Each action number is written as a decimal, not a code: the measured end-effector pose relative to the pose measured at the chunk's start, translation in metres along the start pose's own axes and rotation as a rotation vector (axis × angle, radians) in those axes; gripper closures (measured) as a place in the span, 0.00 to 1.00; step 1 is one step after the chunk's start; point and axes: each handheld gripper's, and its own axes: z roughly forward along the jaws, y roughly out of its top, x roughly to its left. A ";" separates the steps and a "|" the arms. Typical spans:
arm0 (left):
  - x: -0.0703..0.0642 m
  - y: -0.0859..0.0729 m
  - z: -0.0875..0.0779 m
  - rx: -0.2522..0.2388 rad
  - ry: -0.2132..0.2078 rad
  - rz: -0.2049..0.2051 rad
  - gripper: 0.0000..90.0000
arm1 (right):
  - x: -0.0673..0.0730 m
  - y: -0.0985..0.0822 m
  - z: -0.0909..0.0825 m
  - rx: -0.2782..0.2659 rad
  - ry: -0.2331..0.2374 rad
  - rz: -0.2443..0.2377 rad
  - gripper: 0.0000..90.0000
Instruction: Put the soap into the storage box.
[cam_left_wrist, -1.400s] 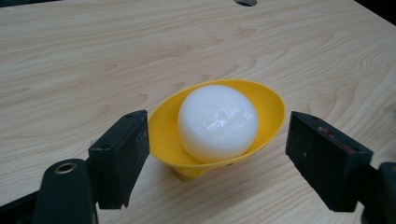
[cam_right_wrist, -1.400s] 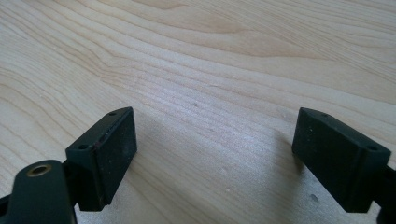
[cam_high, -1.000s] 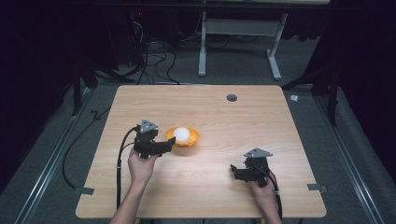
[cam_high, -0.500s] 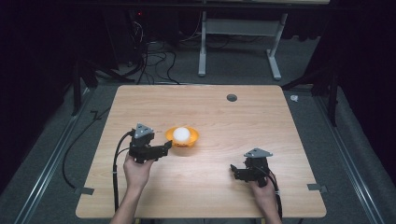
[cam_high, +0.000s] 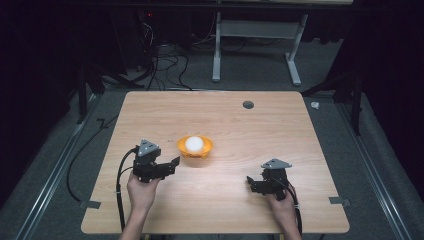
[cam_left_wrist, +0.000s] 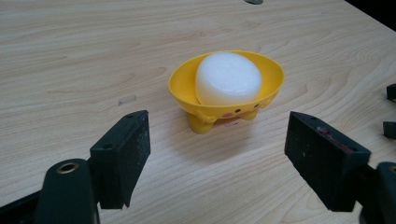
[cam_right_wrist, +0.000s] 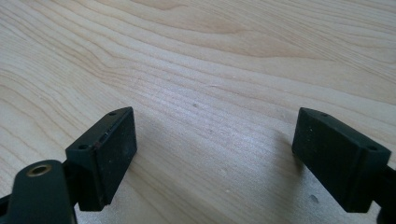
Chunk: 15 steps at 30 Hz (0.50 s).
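Observation:
A small yellow footed bowl (cam_high: 204, 151) stands on the wooden table, left of centre, with a white rounded block (cam_high: 194, 144) resting in it. In the left gripper view the bowl (cam_left_wrist: 224, 100) and the white block (cam_left_wrist: 227, 78) lie straight ahead, beyond the jaws. My left gripper (cam_high: 169, 166) is open, a short way to the lower left of the bowl and apart from it, nothing between its jaws (cam_left_wrist: 219, 135). My right gripper (cam_high: 250, 184) rests open low on the table at the right, over bare wood (cam_right_wrist: 215, 135).
The table (cam_high: 250, 135) has a round cable hole (cam_high: 248, 104) near its far edge. Cables trail from both grippers off the near edge. Table legs and floor cables sit beyond the far side. The right gripper's jaw tips (cam_left_wrist: 391, 109) show at the left gripper view's right edge.
My left gripper has drawn back from beside the bowl, toward the near left. The bowl with its block and the right gripper have stayed put.

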 end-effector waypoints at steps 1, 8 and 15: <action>0.000 -0.001 -0.001 -0.001 -0.001 0.000 0.26 | 0.000 0.000 0.000 0.000 0.000 0.000 0.16; 0.002 -0.006 -0.004 -0.001 -0.001 -0.014 0.25 | 0.000 0.000 0.000 0.000 0.000 0.000 0.16; 0.003 -0.014 -0.006 0.010 -0.005 -0.019 0.25 | 0.000 0.000 0.000 0.000 0.000 0.000 0.16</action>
